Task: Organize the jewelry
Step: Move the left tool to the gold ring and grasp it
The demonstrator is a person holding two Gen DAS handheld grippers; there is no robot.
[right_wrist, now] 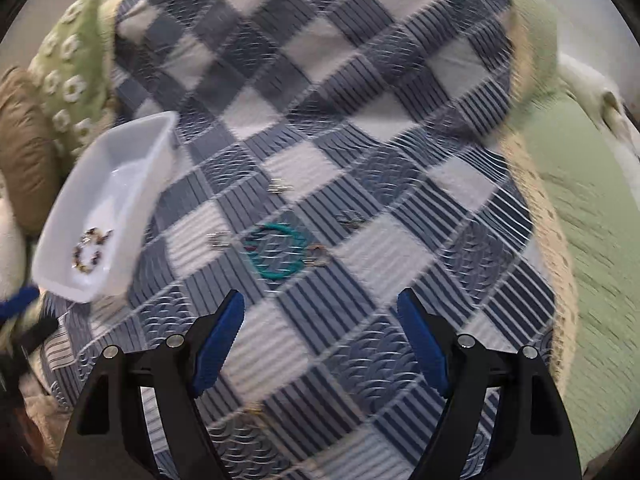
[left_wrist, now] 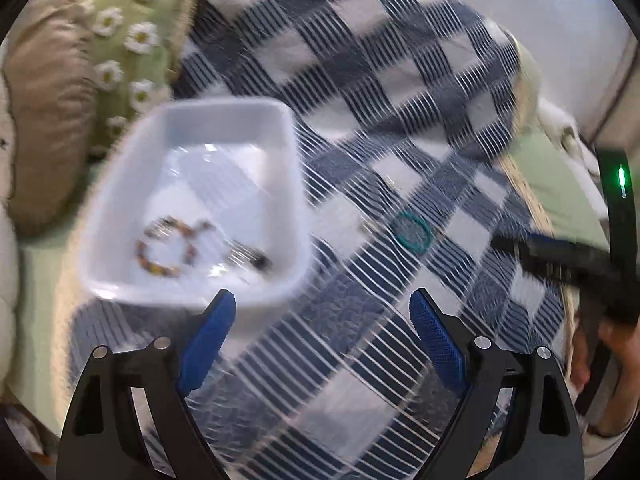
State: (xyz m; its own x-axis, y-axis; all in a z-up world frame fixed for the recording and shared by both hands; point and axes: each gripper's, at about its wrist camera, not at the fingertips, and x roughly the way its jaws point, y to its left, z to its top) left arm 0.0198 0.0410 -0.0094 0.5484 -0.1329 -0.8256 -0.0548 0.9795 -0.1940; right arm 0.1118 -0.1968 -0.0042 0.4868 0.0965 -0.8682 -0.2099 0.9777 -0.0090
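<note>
A white plastic tray [left_wrist: 280, 128] sits on a blue and white checked quilt and holds a brown beaded bracelet [left_wrist: 166, 250] and a small dark metal piece [left_wrist: 250, 258]. My left gripper [left_wrist: 322, 310] is open and empty just in front of the tray. A teal bracelet [right_wrist: 276, 254] lies on the quilt ahead of my right gripper [right_wrist: 320, 308], which is open and empty. Small metal pieces [right_wrist: 280, 187] [right_wrist: 219, 239] [right_wrist: 350, 217] lie around the teal bracelet. The tray [right_wrist: 132, 184] and beaded bracelet [right_wrist: 90, 250] also show in the right wrist view. The teal bracelet [left_wrist: 412, 232] shows in the left wrist view.
A green daisy-pattern pillow [left_wrist: 128, 40] and a brown cushion [left_wrist: 44, 108] lie behind the tray. A green sheet [right_wrist: 580, 220] borders the quilt on the right. The other gripper's black body [left_wrist: 568, 256] reaches in from the right in the left wrist view.
</note>
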